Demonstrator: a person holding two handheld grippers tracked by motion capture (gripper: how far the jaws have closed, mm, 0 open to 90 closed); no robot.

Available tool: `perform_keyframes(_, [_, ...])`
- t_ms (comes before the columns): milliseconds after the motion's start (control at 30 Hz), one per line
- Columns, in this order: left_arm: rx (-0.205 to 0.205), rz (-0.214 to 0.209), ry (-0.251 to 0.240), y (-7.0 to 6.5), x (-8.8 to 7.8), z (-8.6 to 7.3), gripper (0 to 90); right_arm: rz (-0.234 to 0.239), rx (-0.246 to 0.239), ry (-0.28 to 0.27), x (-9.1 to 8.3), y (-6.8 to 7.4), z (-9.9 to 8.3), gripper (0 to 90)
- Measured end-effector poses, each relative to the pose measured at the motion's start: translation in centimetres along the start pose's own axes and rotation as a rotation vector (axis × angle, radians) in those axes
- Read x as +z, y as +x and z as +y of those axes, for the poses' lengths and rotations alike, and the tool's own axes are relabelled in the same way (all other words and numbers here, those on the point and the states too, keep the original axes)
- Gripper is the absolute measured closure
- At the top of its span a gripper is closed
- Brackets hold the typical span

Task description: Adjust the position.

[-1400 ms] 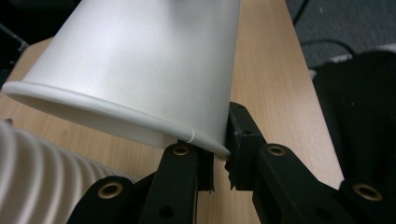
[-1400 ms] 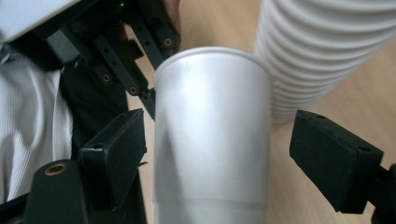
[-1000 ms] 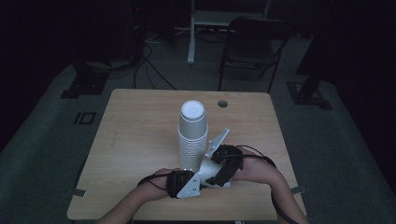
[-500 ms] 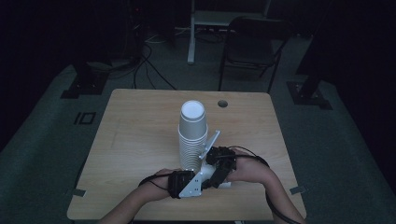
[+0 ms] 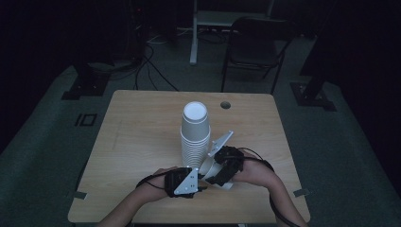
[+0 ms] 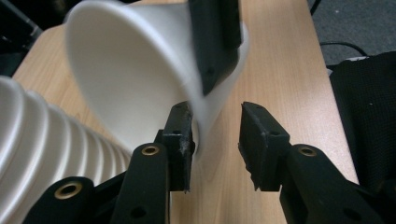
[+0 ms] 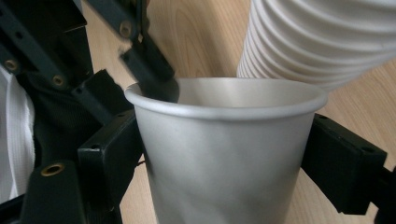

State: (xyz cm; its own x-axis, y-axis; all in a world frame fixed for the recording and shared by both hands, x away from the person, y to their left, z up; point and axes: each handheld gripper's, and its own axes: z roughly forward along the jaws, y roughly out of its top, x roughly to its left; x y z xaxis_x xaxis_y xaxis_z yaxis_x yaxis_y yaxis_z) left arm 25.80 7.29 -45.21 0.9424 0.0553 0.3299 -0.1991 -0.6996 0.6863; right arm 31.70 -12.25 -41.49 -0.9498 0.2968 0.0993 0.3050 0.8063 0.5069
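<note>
- Right gripper view: my right gripper (image 7: 229,158) clamps one loose cup (image 7: 229,154), apart from the stack (image 7: 322,42).
- My left gripper (image 6: 215,140) is half open, one jaw at the cup's rim.
- Near the counter (image 5: 142,142) front edge; placing it seems not yet done.

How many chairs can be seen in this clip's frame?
1. A dark folding chair stands on the floor beyond the far edge of the table; the dark background may hide others.

White cup stack (image 5: 195,135), ribbed with rim lines; single white cup (image 7: 229,154), plain; both tongs black, left tongs (image 6: 215,140) with brass-coloured rivets, right tongs (image 7: 229,149) too; tabletop (image 5: 142,142) light wood grain; grey plates on tongs; floor (image 5: 42,137) dark grey; chair (image 5: 257,52) black
</note>
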Motion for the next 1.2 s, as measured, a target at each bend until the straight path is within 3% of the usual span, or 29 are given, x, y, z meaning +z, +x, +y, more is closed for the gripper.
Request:
perform_keyframes(267, [-0.056, 0.031, -0.058, 0.4, -0.9, -0.4, 54.7, -0.038, 0.05, -0.1, -1.0, -0.6, -2.2, 16.8])
perform_keyframes(400, [-0.08, 0.04, -0.08, 0.4, -1.7, -0.9, 54.7, -0.086, 0.094, -0.19, -1.9, -1.0, -3.8, 16.9])
perform_keyframes(433, [-0.085, 0.044, -0.085, 0.4, -1.8, -1.0, 54.7, -0.123, 0.109, -0.222, -2.0, -1.1, -4.2, 16.9])
perform_keyframes(567, [-0.13, 0.044, -0.112, 0.5, -2.4, -1.9, 54.7, -0.182, 0.144, -0.308, -2.4, -1.5, -5.3, 16.7])
perform_keyframes(600, [-0.134, 0.046, -0.111, 0.5, -2.5, -2.1, 54.7, -0.226, 0.159, -0.34, -2.4, -1.6, -5.6, 16.7])
perform_keyframes(667, [-0.14, 0.054, -0.113, 0.5, -2.5, -2.4, 54.7, -0.246, 0.167, -0.362, -2.5, -1.7, -5.8, 16.6])
perform_keyframes(700, [-0.165, 0.048, -0.119, 0.5, -2.7, -3.0, 54.7, -0.317, 0.202, -0.462, -2.8, -2.0, -6.5, 16.5])
perform_keyframes(767, [-0.194, 0.041, -0.127, 0.3, -2.8, -3.7, 54.7, -0.361, 0.231, -0.526, -3.0, -2.1, -6.9, 16.5])
perform_keyframes(833, [-0.204, 0.04, -0.13, 0.3, -2.9, -3.9, 54.7, -0.368, 0.236, -0.545, -3.1, -2.3, -7.1, 16.5])
perform_keyframes(900, [-0.216, 0.041, -0.127, 0.2, -2.9, -4.5, 54.7, -0.406, 0.255, -0.58, -3.1, -2.5, -7.4, 16.5])
perform_keyframes(967, [-0.248, 0.04, -0.13, 0.2, -3.1, -5.1, 54.7, -0.452, 0.271, -0.618, -3.2, -2.8, -7.7, 16.5])
perform_keyframes(1133, [-0.359, 0.101, -0.13, 0.4, -3.5, -6.8, 54.7, -0.574, 0.313, -0.717, -3.7, -3.3, -8.4, 16.5])
perform_keyframes(1200, [-0.409, 0.118, -0.139, 0.5, -3.6, -7.6, 52.7, -0.589, 0.334, -0.742, -3.9, -3.8, -8.7, 16.4])
